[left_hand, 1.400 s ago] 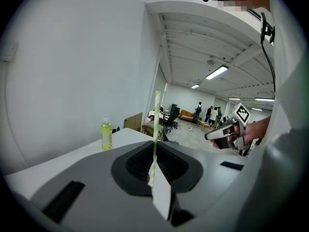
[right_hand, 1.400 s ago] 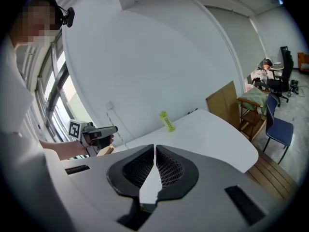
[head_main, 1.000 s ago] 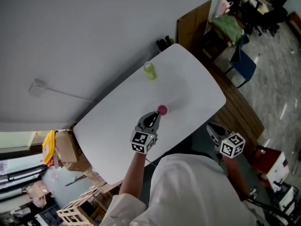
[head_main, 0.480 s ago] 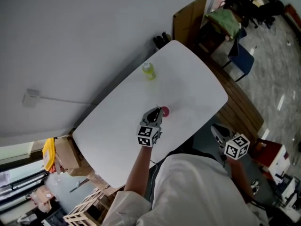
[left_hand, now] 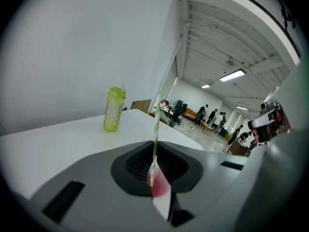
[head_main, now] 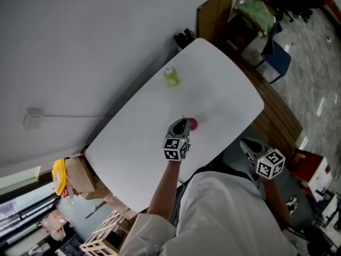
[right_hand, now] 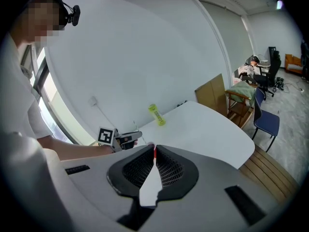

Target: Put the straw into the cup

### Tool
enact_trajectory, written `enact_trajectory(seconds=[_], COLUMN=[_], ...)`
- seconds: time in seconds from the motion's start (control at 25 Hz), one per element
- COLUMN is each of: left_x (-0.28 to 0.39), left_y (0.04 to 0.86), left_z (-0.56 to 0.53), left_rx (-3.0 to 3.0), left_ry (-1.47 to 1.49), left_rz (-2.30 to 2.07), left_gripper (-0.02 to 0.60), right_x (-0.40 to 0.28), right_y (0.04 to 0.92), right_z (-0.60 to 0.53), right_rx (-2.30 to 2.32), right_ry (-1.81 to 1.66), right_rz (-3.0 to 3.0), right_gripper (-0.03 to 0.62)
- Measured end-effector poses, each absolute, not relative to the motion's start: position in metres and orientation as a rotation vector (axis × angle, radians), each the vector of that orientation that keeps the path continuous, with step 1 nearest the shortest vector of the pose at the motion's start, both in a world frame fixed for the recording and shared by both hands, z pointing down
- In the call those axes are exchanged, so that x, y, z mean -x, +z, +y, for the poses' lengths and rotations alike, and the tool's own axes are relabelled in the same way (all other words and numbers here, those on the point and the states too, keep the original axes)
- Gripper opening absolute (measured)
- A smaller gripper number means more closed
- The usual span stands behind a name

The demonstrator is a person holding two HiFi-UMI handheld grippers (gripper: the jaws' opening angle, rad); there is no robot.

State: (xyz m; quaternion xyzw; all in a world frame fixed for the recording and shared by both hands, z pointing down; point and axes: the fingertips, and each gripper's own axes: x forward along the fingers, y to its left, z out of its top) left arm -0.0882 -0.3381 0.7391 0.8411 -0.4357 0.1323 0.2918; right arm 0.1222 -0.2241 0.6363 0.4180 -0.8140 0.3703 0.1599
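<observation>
1 straw [left_hand: 155,129] in L gripper [head_main: 183,125], 1 cup [head_main: 193,124], 1 bottle [head_main: 170,76].

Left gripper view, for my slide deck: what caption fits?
Left gripper shut on a striped straw held upright above the white table, green bottle behind.

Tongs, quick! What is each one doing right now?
Left tongs: closed on the striped straw.
Right tongs: closed, holding nothing.
</observation>
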Motion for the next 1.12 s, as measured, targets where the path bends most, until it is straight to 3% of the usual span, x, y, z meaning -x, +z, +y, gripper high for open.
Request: enact_trajectory(seconds=[0.56, 1.12], left_x=[0.096, 0.101], left_y=[0.766, 0.747], left_z=[-0.331, -0.319], left_rx=[-2.119, -2.166], left_ry=[0.33, 0.336], left_rz=[-1.12, -1.133], left_gripper=[0.061, 0.048], right_x=[-0.119, -0.111], right_y=[0.647, 0.643], right_z=[-0.224, -0.219], right_rx=[-1.212, -1.201], right_ry=[1.087, 1.059], right_rz=[-2.286, -2.312], right_gripper=[0.037, 0.037])
